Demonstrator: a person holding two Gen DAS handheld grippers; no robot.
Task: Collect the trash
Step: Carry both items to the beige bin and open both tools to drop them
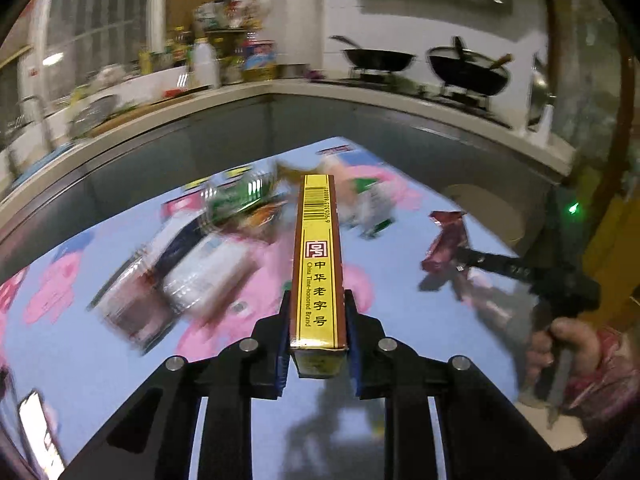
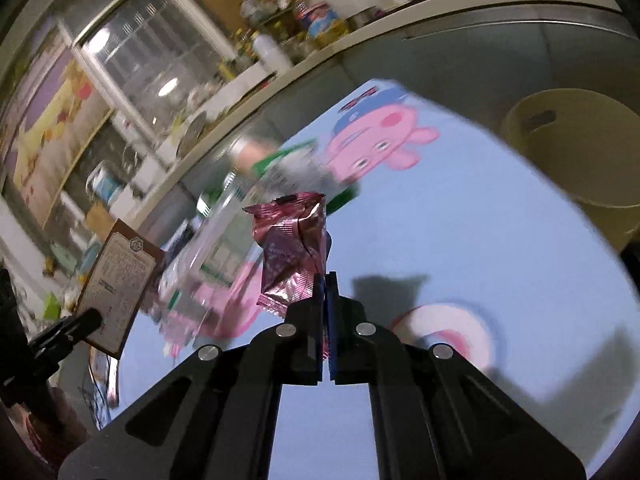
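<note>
Your left gripper point(image 1: 318, 312) has its fingers pinching the yellow box point(image 1: 318, 256) near one end only, so the long free end could swing and slip. Your right gripper point(image 2: 325, 280) has its fingers pressed on a corner of the pink wrapper point(image 2: 290, 248); a thin grip like that may tear loose. Both are lifted off the tabletop point(image 2: 500, 220). Cream bin point(image 2: 576, 152) sits right, beyond.
</note>
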